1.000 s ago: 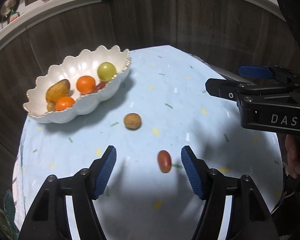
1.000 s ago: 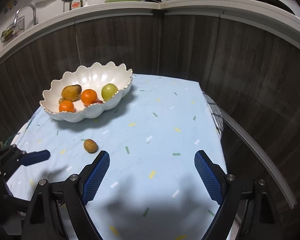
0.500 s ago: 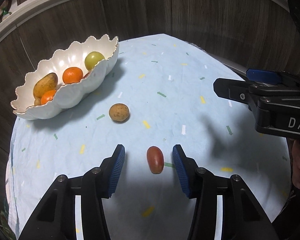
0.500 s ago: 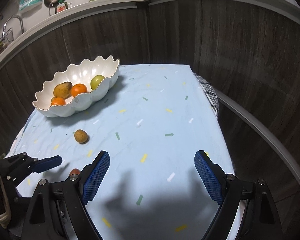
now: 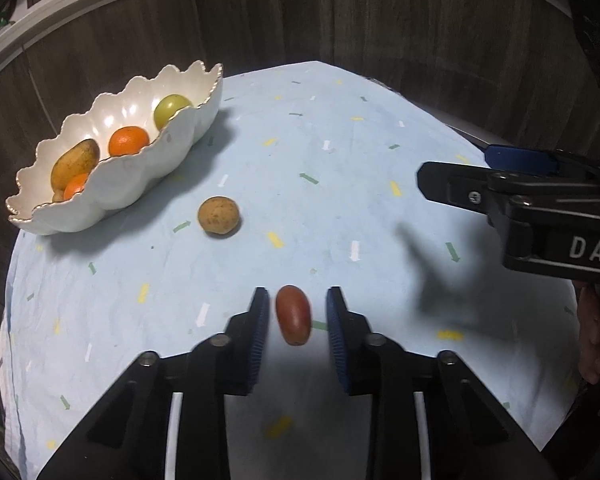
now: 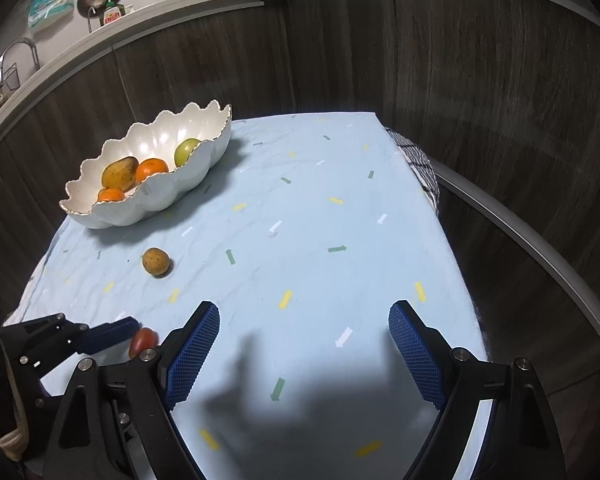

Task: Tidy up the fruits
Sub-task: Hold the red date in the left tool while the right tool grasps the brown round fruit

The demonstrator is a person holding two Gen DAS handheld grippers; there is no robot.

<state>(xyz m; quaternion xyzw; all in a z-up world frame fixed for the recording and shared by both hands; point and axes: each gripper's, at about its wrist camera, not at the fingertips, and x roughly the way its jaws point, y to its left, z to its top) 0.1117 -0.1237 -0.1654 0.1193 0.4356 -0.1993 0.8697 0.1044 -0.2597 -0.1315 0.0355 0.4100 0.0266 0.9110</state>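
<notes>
Red-brown and smooth, the oval fruit (image 5: 293, 315) lies on the blue cloth (image 5: 340, 184), well apart from the bowl (image 5: 140, 188). We are at the pick step: our left gripper (image 5: 296, 320) has just been closing around the fruit, but a thin gap shows on each side. Next we must finish the pinch gently, then lift. Our right gripper (image 6: 304, 344) stays spread and empty.
</notes>
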